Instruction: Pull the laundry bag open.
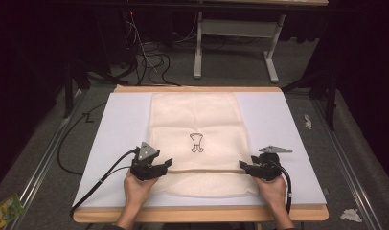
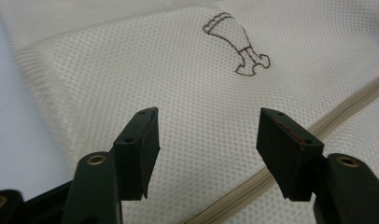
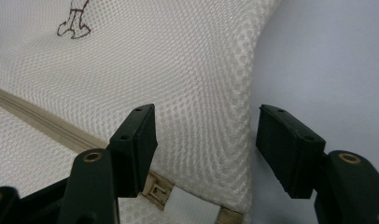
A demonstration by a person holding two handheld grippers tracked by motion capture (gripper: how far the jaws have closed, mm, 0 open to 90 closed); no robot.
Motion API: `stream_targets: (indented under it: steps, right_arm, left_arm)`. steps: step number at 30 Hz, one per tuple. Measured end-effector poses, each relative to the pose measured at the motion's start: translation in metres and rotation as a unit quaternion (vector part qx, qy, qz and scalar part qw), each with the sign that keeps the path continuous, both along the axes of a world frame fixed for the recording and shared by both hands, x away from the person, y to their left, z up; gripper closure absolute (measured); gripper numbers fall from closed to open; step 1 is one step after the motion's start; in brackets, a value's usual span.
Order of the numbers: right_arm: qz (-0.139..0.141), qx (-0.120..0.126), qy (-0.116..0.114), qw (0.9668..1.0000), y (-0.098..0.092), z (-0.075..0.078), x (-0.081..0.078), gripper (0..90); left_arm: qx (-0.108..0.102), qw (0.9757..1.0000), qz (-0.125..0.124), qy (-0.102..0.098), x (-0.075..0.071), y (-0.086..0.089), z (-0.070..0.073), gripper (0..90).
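Observation:
A cream mesh bag [image 1: 197, 120] lies flat on a pale sheet [image 1: 279, 124], with a small brown outline drawing [image 1: 197, 142] at its middle and a beige zipper [image 1: 202, 170] running across near its front end. My left gripper [image 1: 167, 164] hovers at the bag's left edge by the zipper, open, with mesh [image 2: 178, 70] beyond its jaws and nothing between them [image 2: 208, 140]. At the bag's right edge my right gripper [image 1: 243, 165] also stands open [image 3: 206, 140], straddling the mesh edge [image 3: 234, 140] above the zipper pull [image 3: 157, 189]. Its pads do not touch the bag.
The pale sheet covers a wooden tabletop [image 1: 197, 214]. Black cables [image 1: 149, 57] and a metal stand [image 1: 197, 48] are on the floor beyond the table. Crumpled paper [image 1: 350, 214] lies at the right, a yellow-green packet [image 1: 5, 211] at the left.

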State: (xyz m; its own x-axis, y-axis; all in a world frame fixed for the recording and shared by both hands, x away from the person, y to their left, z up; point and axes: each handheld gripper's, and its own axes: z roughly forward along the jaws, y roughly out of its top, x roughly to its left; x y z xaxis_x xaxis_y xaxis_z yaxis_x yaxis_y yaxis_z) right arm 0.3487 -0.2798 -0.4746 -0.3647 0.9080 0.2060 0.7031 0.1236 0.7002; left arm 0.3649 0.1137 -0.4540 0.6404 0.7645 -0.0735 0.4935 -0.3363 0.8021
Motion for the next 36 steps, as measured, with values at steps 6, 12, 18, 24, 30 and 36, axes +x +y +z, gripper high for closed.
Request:
stream_targets:
  steps: [6,12,18,24,30,36]
  right_arm:
    - [0.007,0.001,0.007,0.9999,0.005,0.000,0.004,40.9]
    - [0.022,-0.040,0.003,0.9990,0.014,0.001,0.002,50.1]
    - [0.030,-0.063,-0.006,0.9975,0.014,0.002,0.002,66.6]
    - [0.048,-0.069,-0.014,0.9964,0.013,0.001,0.002,86.0]
    - [0.053,-0.013,-0.019,0.9984,0.002,0.008,0.002,87.2]
    - [0.059,0.007,-0.028,0.9978,0.001,0.016,0.004,87.3]
  left_arm:
    - [0.014,0.9991,-0.041,0.006,0.002,-0.038,-0.005,39.3]
    - [0.020,0.9966,-0.077,0.019,0.006,-0.072,-0.007,38.9]
    - [0.016,0.9943,-0.101,0.030,0.009,-0.098,-0.008,39.0]
    - [0.022,0.9923,-0.118,0.032,0.010,-0.116,-0.007,39.2]
    - [0.018,0.9908,-0.129,0.039,0.010,-0.119,-0.003,40.4]
    - [0.028,0.9882,-0.148,0.030,0.002,-0.129,0.002,41.6]
